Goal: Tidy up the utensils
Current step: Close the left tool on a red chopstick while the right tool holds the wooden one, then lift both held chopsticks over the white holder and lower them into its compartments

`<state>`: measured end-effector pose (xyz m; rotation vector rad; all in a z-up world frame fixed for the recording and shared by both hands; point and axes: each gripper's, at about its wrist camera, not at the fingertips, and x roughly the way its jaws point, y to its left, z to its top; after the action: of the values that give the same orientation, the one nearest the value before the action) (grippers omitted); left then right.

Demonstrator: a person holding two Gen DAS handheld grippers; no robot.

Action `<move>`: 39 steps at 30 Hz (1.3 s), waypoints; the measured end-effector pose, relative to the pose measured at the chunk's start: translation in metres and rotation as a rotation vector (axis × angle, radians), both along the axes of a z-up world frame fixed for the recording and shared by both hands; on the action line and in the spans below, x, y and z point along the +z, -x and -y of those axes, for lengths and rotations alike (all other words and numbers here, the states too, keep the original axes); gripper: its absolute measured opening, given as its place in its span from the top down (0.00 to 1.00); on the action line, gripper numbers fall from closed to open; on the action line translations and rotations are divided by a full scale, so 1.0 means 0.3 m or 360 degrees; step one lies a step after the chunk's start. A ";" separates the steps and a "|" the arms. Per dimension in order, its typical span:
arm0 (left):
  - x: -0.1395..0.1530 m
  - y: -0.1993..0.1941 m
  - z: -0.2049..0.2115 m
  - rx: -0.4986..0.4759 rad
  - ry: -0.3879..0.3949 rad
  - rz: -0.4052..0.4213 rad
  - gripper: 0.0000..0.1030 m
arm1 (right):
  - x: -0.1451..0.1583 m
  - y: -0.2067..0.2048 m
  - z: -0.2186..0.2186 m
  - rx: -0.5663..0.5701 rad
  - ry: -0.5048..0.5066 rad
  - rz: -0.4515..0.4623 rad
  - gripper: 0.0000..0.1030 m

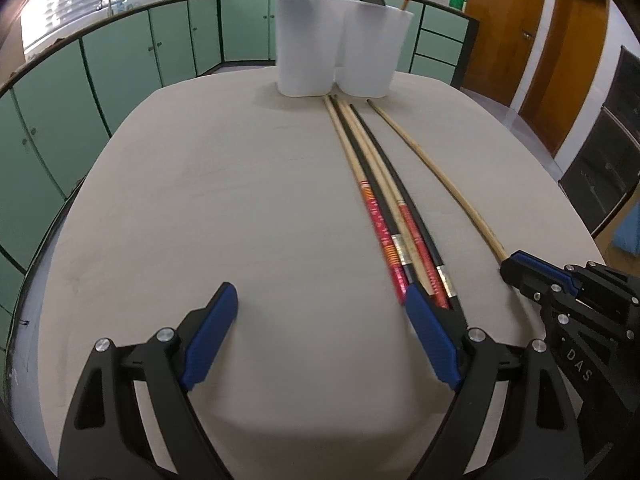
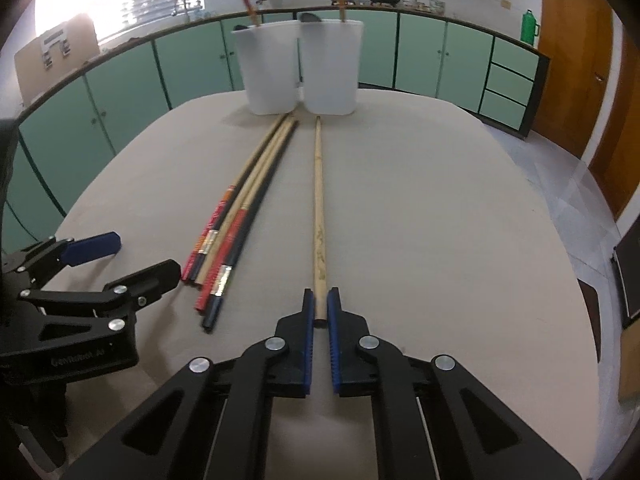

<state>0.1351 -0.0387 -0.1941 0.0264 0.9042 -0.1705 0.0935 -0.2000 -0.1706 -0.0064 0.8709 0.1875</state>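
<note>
Blue-padded right tongs [image 2: 319,312] clamp near end of my plain wooden chopstick [image 2: 318,200], lying flat on beige table [image 2: 440,220]. Left tongs [image 1: 320,320] gape wide, empty, beside chopstick bundle [image 1: 384,208]. Farther off, two white holders [image 2: 300,68] stand touching, one chopstick upright in each.

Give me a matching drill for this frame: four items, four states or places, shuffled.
Items:
1. right gripper
2. left gripper
3. plain wooden chopstick
4. two white containers

States or places:
A. standing at the far edge of the table, a chopstick upright in each
B. open, nothing between its pads
C. lying apart from the bundle of chopsticks, its near end pinched
D. shut on a single stick

Pairs: 1-D, 2-B, 3-C, 4-A
</note>
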 end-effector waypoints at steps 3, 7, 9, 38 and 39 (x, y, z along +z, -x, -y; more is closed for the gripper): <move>-0.004 -0.010 0.015 0.0003 -0.0019 -0.0001 0.19 | -0.001 0.002 0.006 -0.0001 -0.0017 -0.0002 0.93; -0.014 -0.020 0.021 0.0028 -0.0077 -0.0009 0.19 | -0.001 0.003 0.009 0.0000 -0.0030 -0.0003 0.93; -0.011 -0.016 0.017 0.0048 -0.0100 -0.0008 0.19 | -0.002 0.002 0.010 0.0000 -0.0035 -0.0005 0.93; 0.001 -0.004 0.046 -0.0029 -0.0012 0.0031 0.95 | -0.008 -0.002 0.010 0.0005 -0.0024 -0.0003 0.93; 0.002 -0.003 0.045 -0.0027 -0.0011 0.0031 0.95 | -0.006 -0.002 0.011 0.0002 -0.0029 -0.0001 0.93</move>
<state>0.1361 -0.0523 -0.1936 0.0420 0.8854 -0.1829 0.0940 -0.2033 -0.1724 0.0100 0.8698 0.1969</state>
